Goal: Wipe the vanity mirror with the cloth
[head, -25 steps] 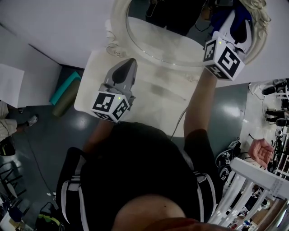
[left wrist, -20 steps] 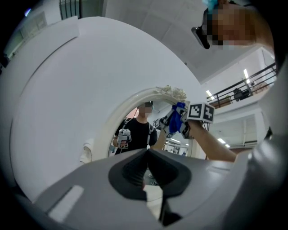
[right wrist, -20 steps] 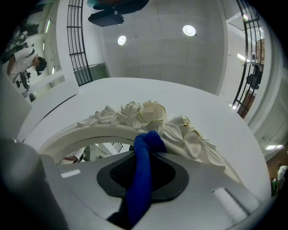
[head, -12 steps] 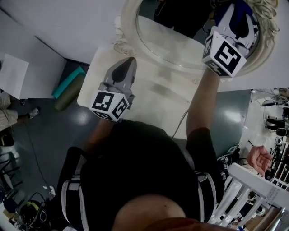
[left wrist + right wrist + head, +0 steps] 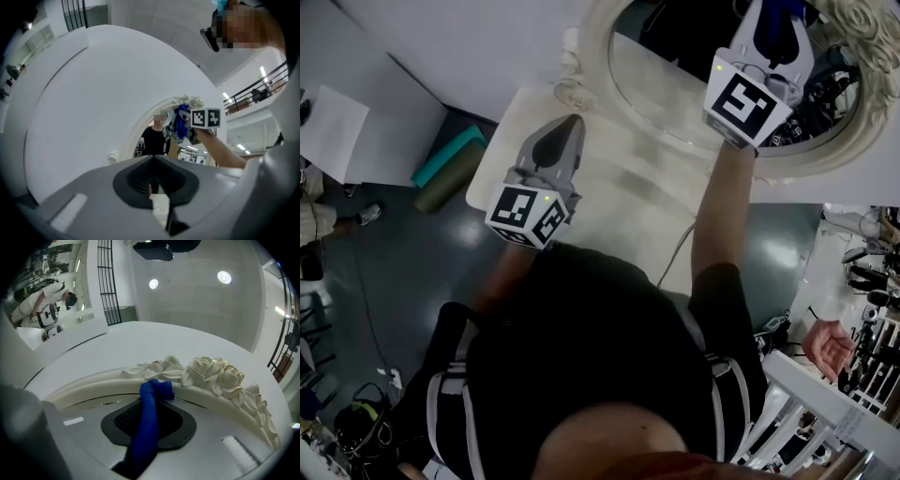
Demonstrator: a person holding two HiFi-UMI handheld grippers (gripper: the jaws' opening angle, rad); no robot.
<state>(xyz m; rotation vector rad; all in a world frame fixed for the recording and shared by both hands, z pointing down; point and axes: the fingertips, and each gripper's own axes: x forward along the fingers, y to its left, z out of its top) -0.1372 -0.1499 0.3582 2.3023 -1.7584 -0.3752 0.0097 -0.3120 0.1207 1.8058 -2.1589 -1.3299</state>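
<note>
The right gripper [image 5: 151, 397] is clenched on the cloth [image 5: 148, 432], a blue strip that runs lengthwise down the line of the jaws. Its bunched end pokes out past the tips and sits against the inner edge of the mirror [image 5: 670, 89] frame, just under the carved roses [image 5: 220, 373]. In the right gripper view only a thin band of glass shows between the tips and that frame, so the cloth is up at the rim of the mirror, not out on the open glass.

From the head view this gripper is raised at the far right of the oval. Nearly all the glass lies to its left and nearer the person, so the coming stroke most likely has to pull the cloth back that way, across the pane and away from the roses. With the strip end-on, only its tip meets the surface; a flatter angle would probably lay more cloth on the glass.

The left gripper [image 5: 555, 150] has its jaws pressed together with nothing between them. It hangs over the near left of the table [image 5: 623, 220], well apart from the mirror, and so the right one is plainly the nearer to the work
</note>
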